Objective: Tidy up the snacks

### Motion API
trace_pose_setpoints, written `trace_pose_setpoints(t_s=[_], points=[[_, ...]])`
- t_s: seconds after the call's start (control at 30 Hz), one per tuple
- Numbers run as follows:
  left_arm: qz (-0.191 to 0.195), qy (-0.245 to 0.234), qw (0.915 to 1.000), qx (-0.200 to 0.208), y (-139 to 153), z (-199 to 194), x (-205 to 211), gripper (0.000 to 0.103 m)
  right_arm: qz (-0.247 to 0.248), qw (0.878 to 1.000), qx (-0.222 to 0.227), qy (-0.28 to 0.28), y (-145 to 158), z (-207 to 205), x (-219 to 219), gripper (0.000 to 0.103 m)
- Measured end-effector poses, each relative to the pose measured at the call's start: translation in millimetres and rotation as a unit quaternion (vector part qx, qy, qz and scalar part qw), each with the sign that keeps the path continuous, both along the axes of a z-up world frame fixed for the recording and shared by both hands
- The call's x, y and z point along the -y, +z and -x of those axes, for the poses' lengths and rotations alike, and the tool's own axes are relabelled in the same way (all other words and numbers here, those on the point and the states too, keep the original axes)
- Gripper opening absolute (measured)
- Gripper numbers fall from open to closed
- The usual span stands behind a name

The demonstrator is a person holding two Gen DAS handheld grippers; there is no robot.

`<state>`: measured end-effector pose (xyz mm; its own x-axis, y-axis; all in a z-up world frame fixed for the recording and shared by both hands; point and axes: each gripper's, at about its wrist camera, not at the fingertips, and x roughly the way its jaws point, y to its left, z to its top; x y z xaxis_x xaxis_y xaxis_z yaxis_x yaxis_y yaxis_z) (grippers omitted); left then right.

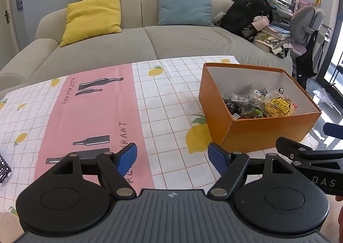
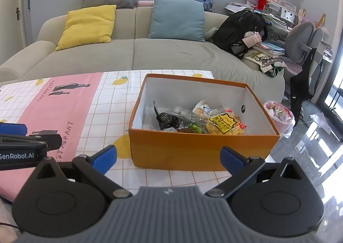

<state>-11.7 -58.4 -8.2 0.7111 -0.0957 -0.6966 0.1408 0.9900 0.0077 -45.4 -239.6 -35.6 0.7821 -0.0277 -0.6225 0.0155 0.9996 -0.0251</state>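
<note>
An orange box point(image 1: 253, 135) point(image 2: 193, 150) with a white inside stands on the right part of the table. Several wrapped snacks lie in it, among them a yellow packet point(image 1: 278, 105) point(image 2: 223, 126) and a dark packet point(image 2: 166, 120). My left gripper point(image 1: 172, 158) hovers open over the lemon-print tablecloth point(image 1: 163, 101), left of the box, with nothing between its blue pads. My right gripper point(image 2: 168, 157) is open too, in front of the box's near wall, and holds nothing. Each gripper shows at the edge of the other's view.
A dark flat object point(image 1: 4, 167) lies at the table's left edge. A pink bag of rubbish point(image 2: 278, 116) sits on the floor right of the box. Behind the table is a beige sofa point(image 1: 137, 45) with cushions and a black backpack point(image 1: 246, 15).
</note>
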Motion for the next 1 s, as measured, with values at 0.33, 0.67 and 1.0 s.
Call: trace_pose_setpoints(t_s=[0.33, 0.67, 1.0], points=[[-0.004, 0.0, 1.0, 0.002, 0.3, 0.0, 1.0, 0.088, 0.0, 1.0, 0.0, 0.0, -0.7, 0.2, 0.6, 0.1], [-0.007, 0.0, 1.0, 0.005, 1.7, -0.1, 1.0, 0.088, 0.0, 1.0, -0.002, 0.001, 0.2, 0.0, -0.3, 0.1], [-0.007, 0.005, 0.9999, 0.008, 2.2, -0.4, -0.3, 0.088, 0.0, 1.0, -0.004, 0.001, -0.6, 0.6, -0.3, 0.1]])
